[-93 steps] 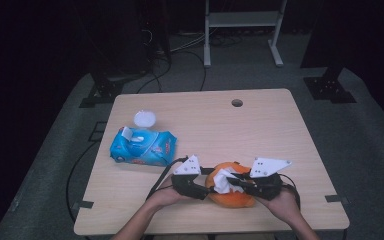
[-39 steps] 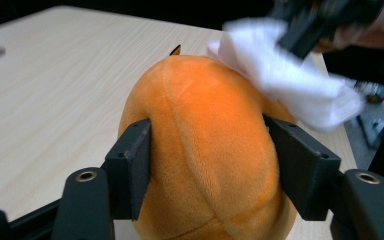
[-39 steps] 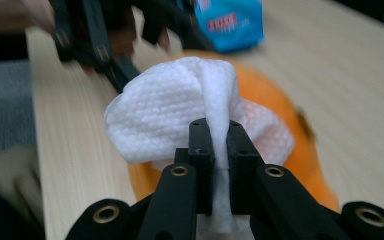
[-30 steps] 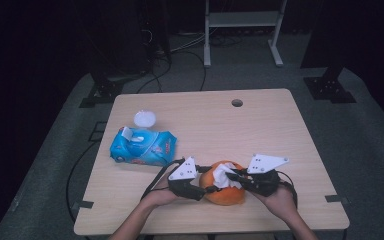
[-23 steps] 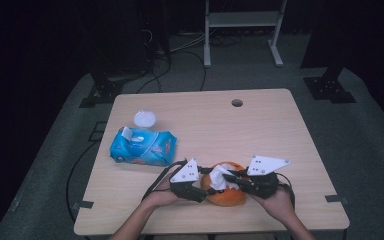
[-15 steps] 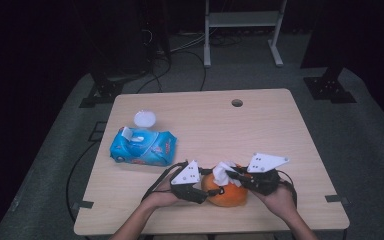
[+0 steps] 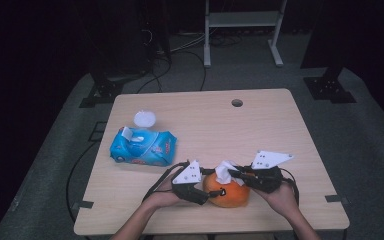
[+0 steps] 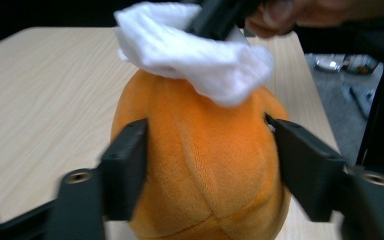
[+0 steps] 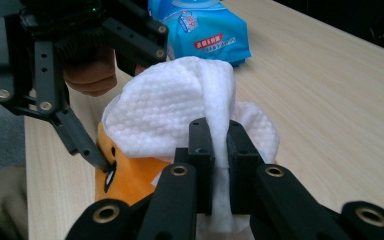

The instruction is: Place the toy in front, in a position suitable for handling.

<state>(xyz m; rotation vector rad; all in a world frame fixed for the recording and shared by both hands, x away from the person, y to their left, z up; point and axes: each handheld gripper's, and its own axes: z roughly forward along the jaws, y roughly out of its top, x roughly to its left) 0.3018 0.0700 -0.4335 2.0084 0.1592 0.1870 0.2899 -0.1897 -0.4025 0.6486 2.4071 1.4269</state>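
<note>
Two grippers share the job: the left gripper [image 7: 206, 192] has just been opening its fingers [image 8: 125, 167], which flank the orange plush toy [image 8: 205, 165] low in the frame to steady it, while the right gripper [image 9: 220, 150] pinches the white wipe [image 9: 170, 117] shut for wiping.

My two grippers are black all over. The left gripper [image 7: 207, 187] and the right gripper [image 7: 234, 172] each carry a pale grey plate with three corners on top, and the plates have tiny dark dots in them (screw holes, I think). Thin black cables loop away from both. Up close, my left fingers [image 8: 125, 167] are flat, blocky black slabs with a round metal screw near the base. My right fingers [image 9: 202, 150] are narrow black blocks with small holes, fixed to thick black bars by shiny brass-coloured screws. From there I also see the left gripper's frame, made of black bars with rows of small screws. My arms are bare, with no sleeves.
</note>
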